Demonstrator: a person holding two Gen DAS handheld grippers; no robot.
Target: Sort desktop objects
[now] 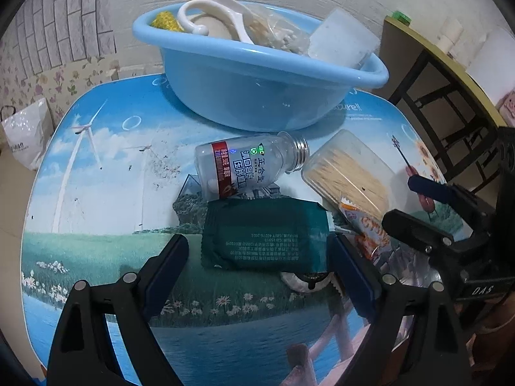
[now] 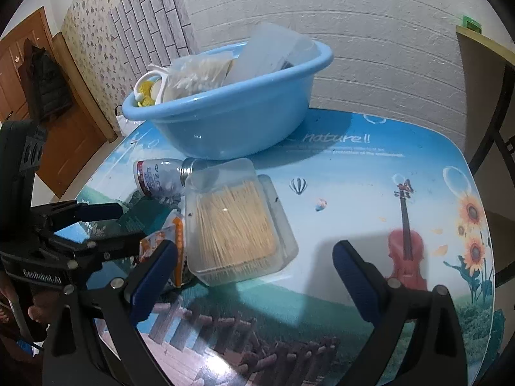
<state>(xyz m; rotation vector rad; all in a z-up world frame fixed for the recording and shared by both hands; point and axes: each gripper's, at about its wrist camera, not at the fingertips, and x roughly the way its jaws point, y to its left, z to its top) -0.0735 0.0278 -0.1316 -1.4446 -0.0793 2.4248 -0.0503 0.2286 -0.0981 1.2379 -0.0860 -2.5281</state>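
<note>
A dark green packet lies on the picture-printed table. My left gripper stands open astride it, pads clear of its edges. Behind it lies a clear bottle with a red label. To the right are a clear toothpick box and an orange sachet. In the right wrist view my right gripper is open around the near end of the toothpick box, not gripping it. A blue basin at the back holds several items.
The basin stands against a white brick wall. A dark-framed side table stands right of the table. On the floor at the left is a white bag. A small white round thing peeks from under the packet.
</note>
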